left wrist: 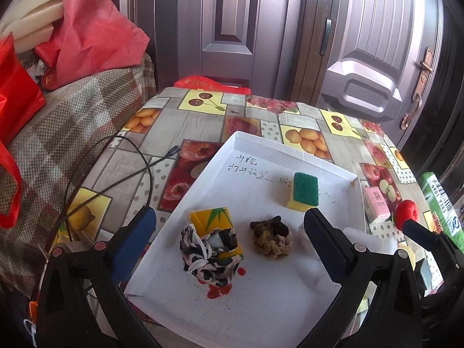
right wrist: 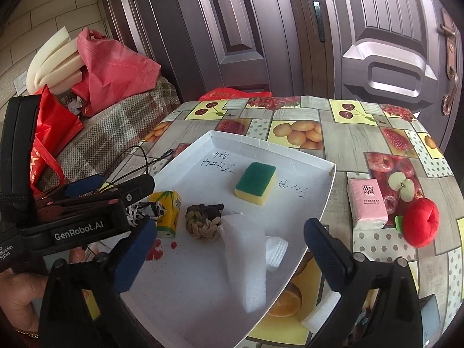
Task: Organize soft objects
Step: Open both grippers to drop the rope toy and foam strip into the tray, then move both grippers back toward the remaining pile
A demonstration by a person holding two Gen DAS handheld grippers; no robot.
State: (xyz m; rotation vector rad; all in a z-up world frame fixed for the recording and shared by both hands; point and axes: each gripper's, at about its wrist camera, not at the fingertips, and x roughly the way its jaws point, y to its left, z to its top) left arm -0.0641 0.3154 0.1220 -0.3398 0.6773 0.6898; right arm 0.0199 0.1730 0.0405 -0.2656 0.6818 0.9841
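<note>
Working with both tongs released, left tongs over the tray, you'll find the plush apple on the counter just right of your right tongs: light, squashy, so pinch its round middle.

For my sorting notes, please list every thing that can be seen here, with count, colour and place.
tray: 1, white, on table
sponge: 1, green on yellow, far part of tray
knotted rope: 1, brown, tray middle
yellow pack: 1, yellow, tray left
patterned cloth: 1, black and white, against yellow pack
foam sheet: 1, white, tray near right
tissue pack: 1, pink, table right of tray
plush apple: 1, red, beside tissue pack
left gripper: 1, black, open
right gripper: 1, black, open
</note>
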